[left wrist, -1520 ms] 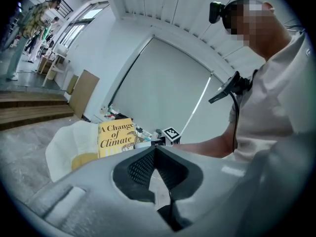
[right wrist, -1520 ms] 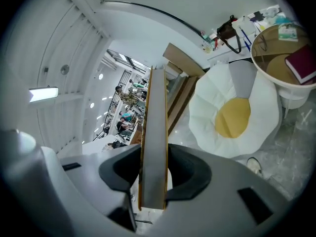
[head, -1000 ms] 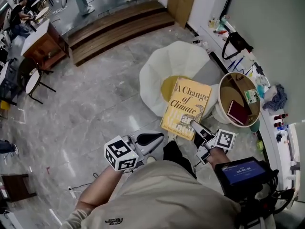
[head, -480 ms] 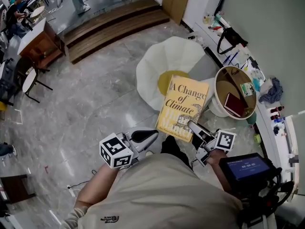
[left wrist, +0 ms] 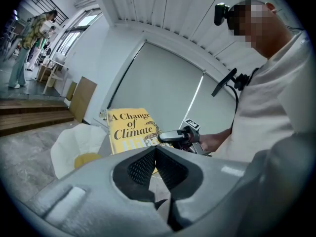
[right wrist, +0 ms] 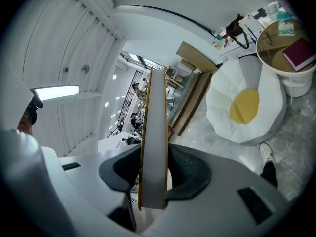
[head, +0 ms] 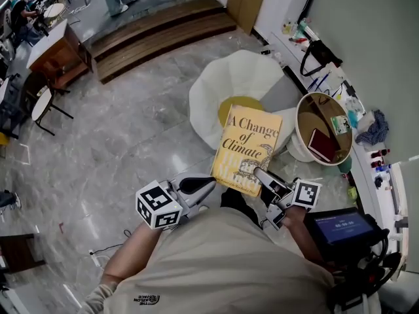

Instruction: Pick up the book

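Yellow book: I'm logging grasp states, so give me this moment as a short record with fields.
book: yellow "A Change of Climate", held in the air, cover facing up
right gripper: shut on the book's lower edge
left gripper: shut, empty, apart from the book
below: egg-shaped cushion on the floor

Head camera looks steeply down past the person's chest to the floor (head: 131, 129). Camera on the left gripper (head: 208, 184) faces the book (head: 246, 150) from nearby; the one on the right gripper (head: 260, 173) hugs its edge. All three catch the egg seat (head: 242, 77)
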The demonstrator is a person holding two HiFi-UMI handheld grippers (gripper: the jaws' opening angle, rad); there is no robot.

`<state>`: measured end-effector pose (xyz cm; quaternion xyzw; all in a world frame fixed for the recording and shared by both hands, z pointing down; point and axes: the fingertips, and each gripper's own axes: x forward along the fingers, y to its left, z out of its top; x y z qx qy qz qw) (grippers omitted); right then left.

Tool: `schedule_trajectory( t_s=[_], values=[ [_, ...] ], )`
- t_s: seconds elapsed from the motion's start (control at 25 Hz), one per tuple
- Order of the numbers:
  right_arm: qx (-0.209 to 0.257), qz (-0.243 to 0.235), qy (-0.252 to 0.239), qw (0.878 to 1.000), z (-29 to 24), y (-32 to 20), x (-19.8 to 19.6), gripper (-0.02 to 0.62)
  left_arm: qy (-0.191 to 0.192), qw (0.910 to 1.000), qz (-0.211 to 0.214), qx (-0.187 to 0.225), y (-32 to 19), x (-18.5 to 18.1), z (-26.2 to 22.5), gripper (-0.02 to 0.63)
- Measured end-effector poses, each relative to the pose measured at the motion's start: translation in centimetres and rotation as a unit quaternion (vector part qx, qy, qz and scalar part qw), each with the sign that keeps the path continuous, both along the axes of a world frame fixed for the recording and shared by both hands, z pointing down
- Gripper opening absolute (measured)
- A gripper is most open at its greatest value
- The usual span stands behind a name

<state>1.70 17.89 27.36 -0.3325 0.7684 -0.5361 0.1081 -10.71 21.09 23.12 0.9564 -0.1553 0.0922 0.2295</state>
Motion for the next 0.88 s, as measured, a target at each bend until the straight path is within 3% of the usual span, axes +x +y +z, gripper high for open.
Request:
schedule_trajectory(
  t_s=[0.88],
  values=[
    [0.004, -0.006, -0.001, 1.0, 0.25, 0.03, 0.03, 0.152, 0.002, 1.0, 0.002, -0.003, -0.37, 0.66, 0.41, 0.008]
  ],
)
